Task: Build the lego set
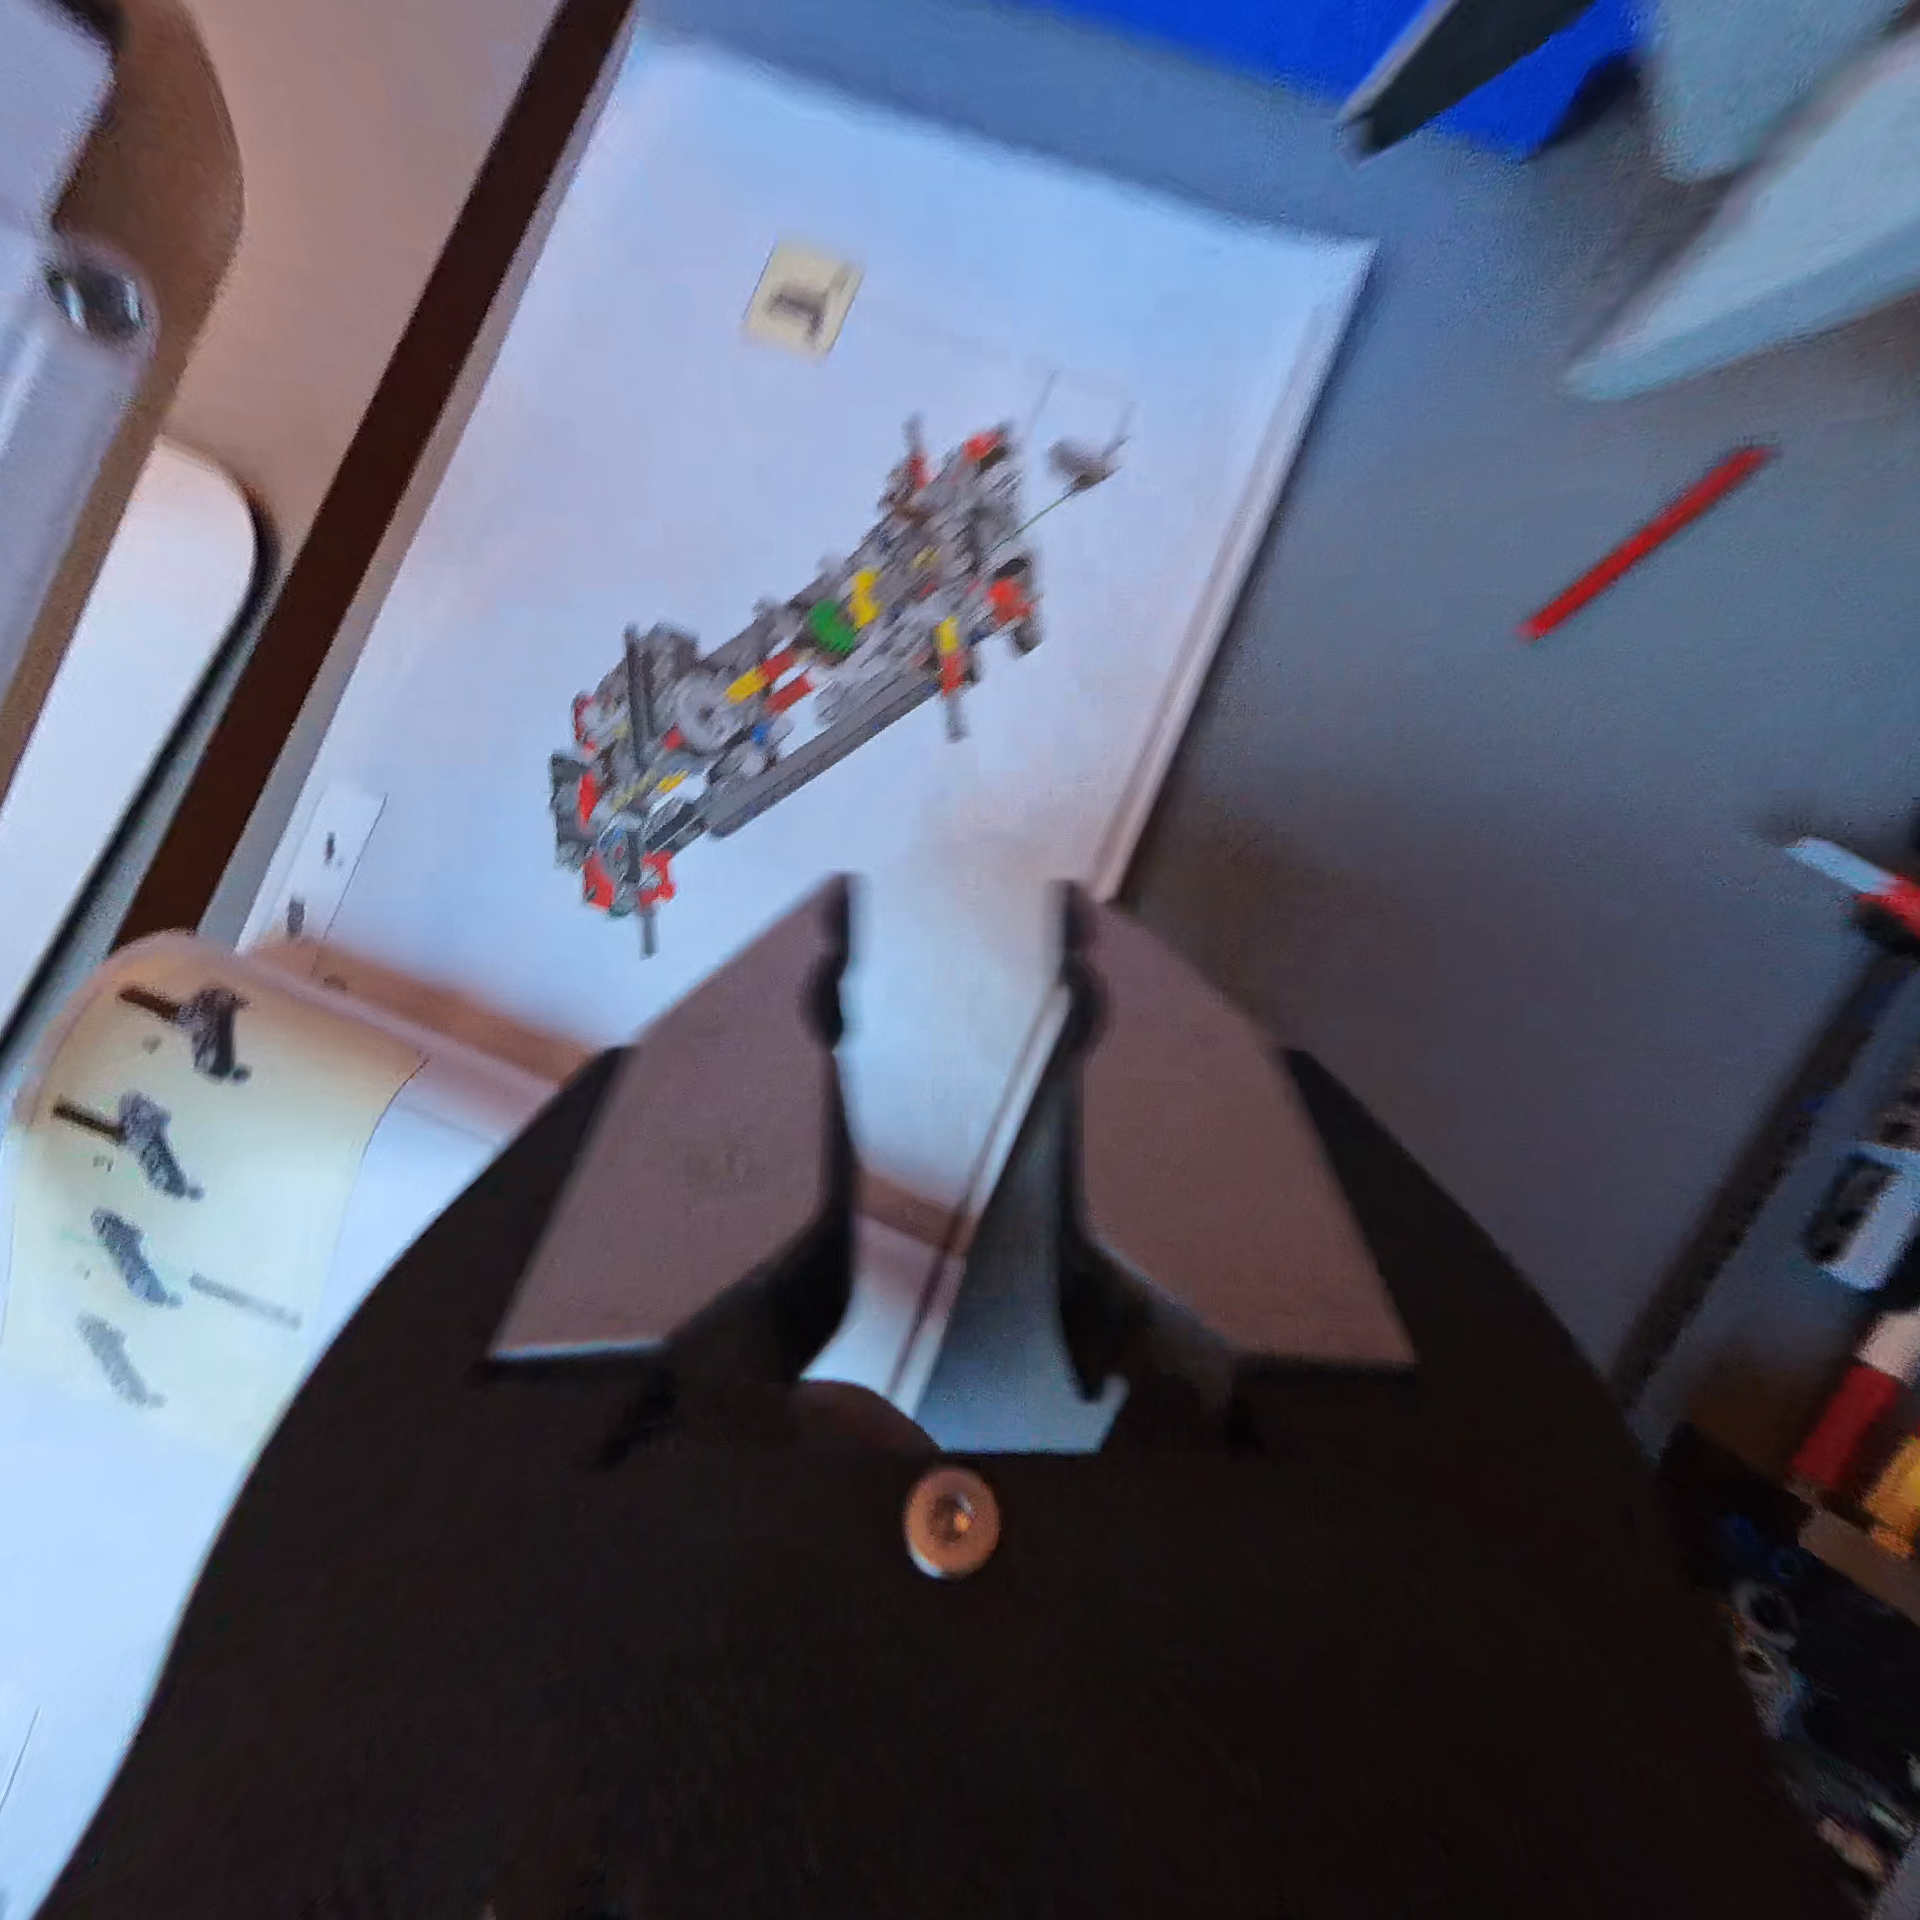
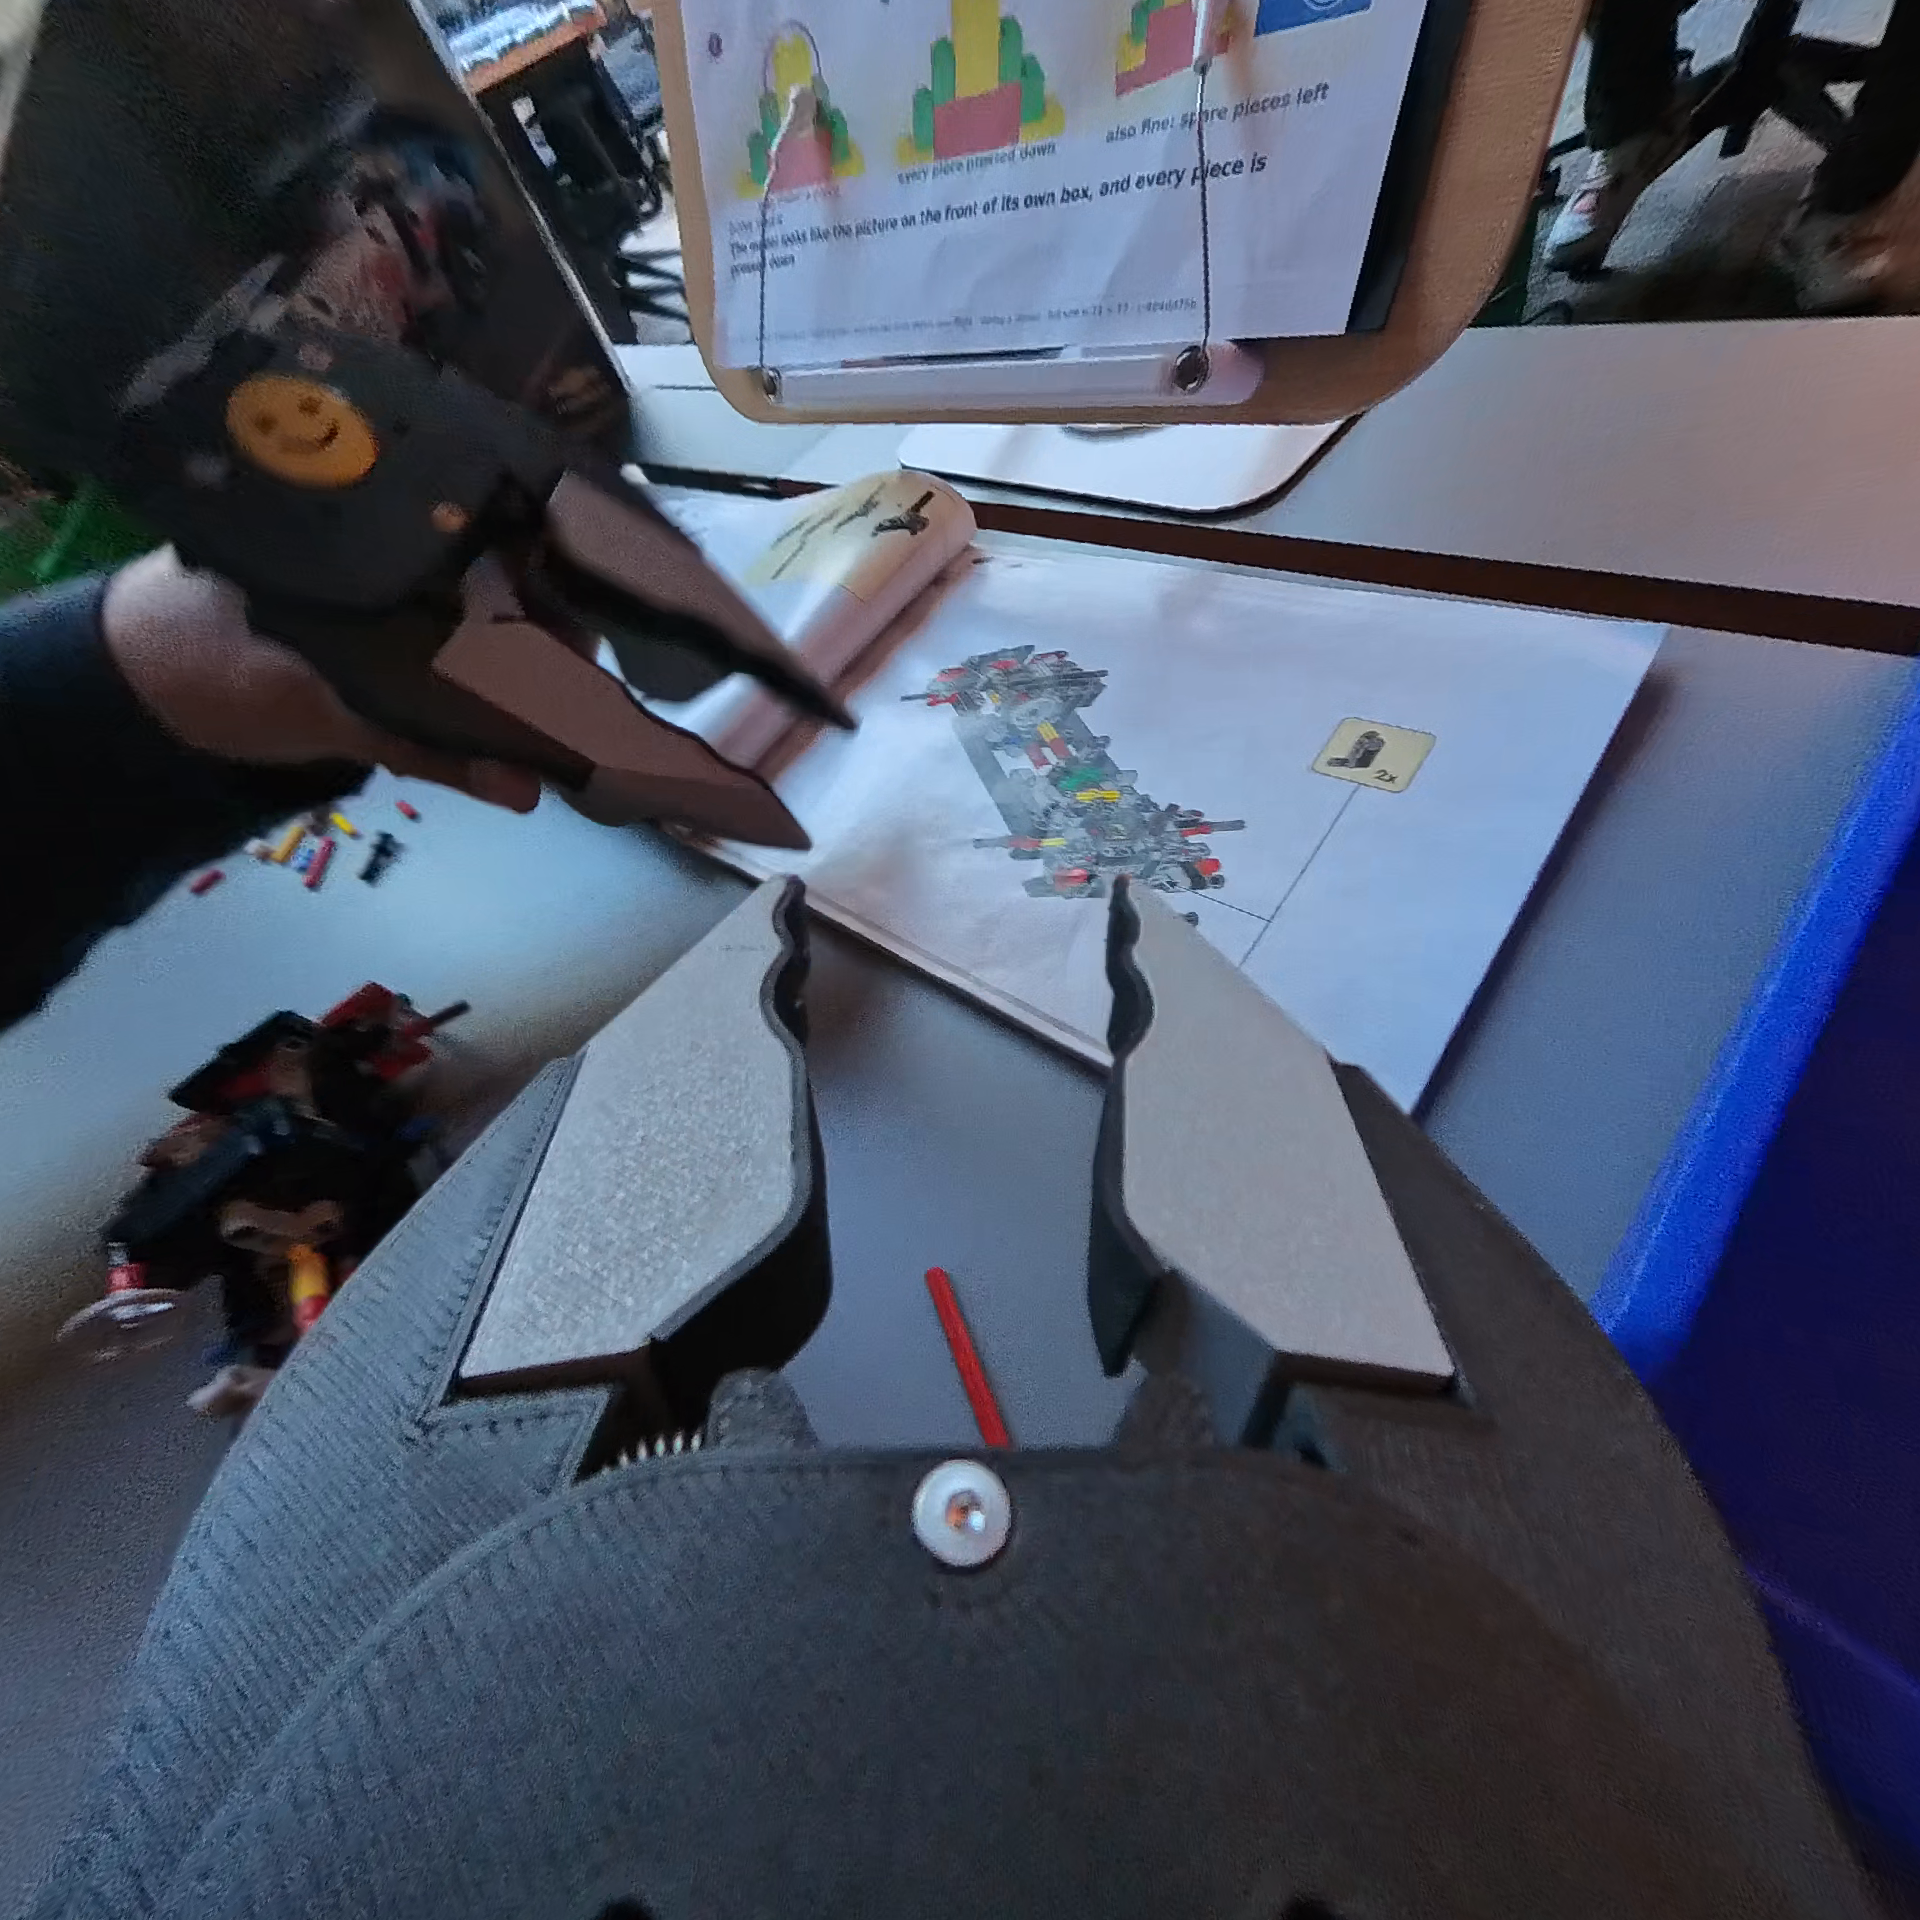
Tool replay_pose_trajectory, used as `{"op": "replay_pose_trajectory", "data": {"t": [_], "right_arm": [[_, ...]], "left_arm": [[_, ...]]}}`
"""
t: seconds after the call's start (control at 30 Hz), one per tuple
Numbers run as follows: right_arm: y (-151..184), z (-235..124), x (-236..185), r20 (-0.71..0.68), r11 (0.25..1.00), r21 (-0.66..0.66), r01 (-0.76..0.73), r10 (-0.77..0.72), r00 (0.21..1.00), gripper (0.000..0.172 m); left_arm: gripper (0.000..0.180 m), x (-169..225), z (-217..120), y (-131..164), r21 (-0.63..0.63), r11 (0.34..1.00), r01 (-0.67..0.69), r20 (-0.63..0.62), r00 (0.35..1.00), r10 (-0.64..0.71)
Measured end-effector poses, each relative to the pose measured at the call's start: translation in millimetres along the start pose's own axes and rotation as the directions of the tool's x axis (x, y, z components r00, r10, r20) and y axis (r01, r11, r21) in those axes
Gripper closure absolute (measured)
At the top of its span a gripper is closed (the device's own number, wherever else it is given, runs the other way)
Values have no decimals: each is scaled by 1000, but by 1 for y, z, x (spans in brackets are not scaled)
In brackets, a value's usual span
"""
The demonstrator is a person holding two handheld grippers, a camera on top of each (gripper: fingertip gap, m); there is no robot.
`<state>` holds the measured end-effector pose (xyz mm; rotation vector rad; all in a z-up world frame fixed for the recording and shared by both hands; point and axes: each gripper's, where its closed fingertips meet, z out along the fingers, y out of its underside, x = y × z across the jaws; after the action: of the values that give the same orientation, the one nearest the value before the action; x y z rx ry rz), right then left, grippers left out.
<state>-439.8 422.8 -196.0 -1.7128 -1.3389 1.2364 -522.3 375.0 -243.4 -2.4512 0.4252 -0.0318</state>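
An open instruction booklet (image 1: 831,436) lies on the grey table, its page showing a printed picture of a brick model (image 1: 800,675). My left gripper (image 1: 956,894) is open and empty just above the booklet's near edge; this view is blurred. In the right wrist view the left gripper (image 2: 828,781) hovers over the booklet (image 2: 1403,665), jaws apart with nothing between them. My right gripper (image 2: 956,888) is open and empty, low over the table in front of the booklet. A thin red rod (image 2: 966,1356) lies on the table between its fingers, untouched. The rod also shows in the left wrist view (image 1: 1647,540).
A dark red-and-black brick model (image 2: 281,1143) lies at the left, with several small loose pieces (image 2: 322,842) beyond it. A blue bin (image 2: 1787,1039) borders the right side. A wooden stand holding a printed sheet (image 2: 1039,208) rises behind the booklet. Across from one pair of fingers to the other is roughly 11 centimeters.
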Motion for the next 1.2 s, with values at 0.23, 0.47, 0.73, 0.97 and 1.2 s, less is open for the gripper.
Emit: {"op": "replay_pose_trajectory", "data": {"t": [0.23, 0.47, 0.73, 0.97, 1.2], "right_arm": [[9, -2, -5, 71, 1000, 18, -20, 19, 997, 118], [-2, -15, -7, 126, 994, 77, -71, 61, 990, 120], [-16, -27, -10, 132, 990, 128, -65, 48, 990, 122], [-16, -32, 0, 124, 987, 135, -87, 70, 990, 122], [-19, -36, 6, 118, 984, 148, -95, 78, 990, 122]], "left_arm": [[65, -29, 25, 30, -359, 926, 117, 73, 993, -98], [66, -39, 32, 29, -375, 920, 110, -5, 993, -121], [120, -51, 24, 28, -227, 958, 178, -3, 983, -183], [164, -37, 16, 23, -200, 930, 308, -183, 921, -344], [174, -40, 8, 22, -129, 916, 381, -239, 884, -401]]}}
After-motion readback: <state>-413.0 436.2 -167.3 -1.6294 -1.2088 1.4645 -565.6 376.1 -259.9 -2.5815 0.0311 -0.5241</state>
